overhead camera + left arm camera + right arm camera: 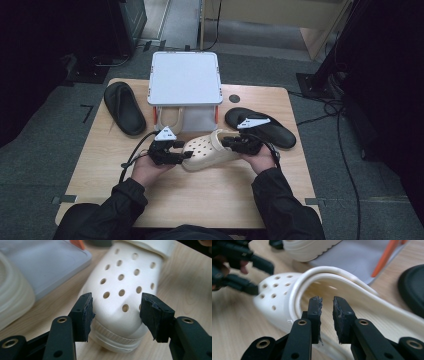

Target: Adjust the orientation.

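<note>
A white perforated clog lies on its sole mid-table, toe to the left. My left gripper stands open at the toe. In the left gripper view the rounded toe sits between the jaws of the left gripper, and both pads are close beside it. My right gripper is at the heel end. In the right gripper view, the jaws of the right gripper stand a narrow gap apart above the clog's rim, just behind the strap folded forward over the clog. Nothing shows pinched between the tips.
A white rack with orange posts stands at the table's back, with a second white clog under it. One black sandal lies at back left, another right of the clog. Bare wood runs along the near edge.
</note>
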### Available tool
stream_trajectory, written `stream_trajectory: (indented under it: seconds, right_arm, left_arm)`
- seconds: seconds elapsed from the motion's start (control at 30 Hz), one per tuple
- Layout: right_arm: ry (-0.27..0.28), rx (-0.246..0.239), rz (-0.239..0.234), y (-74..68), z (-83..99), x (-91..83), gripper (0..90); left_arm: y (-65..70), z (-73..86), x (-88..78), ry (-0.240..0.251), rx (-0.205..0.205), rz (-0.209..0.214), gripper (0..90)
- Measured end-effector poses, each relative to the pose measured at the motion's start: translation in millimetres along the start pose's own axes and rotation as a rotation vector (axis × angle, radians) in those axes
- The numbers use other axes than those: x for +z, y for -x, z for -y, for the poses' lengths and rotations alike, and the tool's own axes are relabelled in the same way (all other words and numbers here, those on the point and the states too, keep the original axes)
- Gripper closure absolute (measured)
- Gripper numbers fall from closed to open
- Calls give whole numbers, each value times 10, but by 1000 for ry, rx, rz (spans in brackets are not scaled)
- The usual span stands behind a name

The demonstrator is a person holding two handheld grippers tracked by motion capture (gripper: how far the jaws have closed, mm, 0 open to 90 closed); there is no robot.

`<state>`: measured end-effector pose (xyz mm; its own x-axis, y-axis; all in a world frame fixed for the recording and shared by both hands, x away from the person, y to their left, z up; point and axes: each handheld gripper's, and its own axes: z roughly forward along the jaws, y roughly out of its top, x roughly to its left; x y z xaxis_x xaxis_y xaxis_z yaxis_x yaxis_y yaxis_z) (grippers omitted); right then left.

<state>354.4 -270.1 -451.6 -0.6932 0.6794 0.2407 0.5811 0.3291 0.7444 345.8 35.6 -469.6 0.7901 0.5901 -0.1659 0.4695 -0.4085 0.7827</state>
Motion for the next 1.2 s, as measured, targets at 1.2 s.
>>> stream_trajectory:
  seconds: [1.2]
  right_arm:
    - [9,-91,18,-155,160,-425,738]
  left_arm:
    - [-68,53,-66,-31,-75,-23,440]
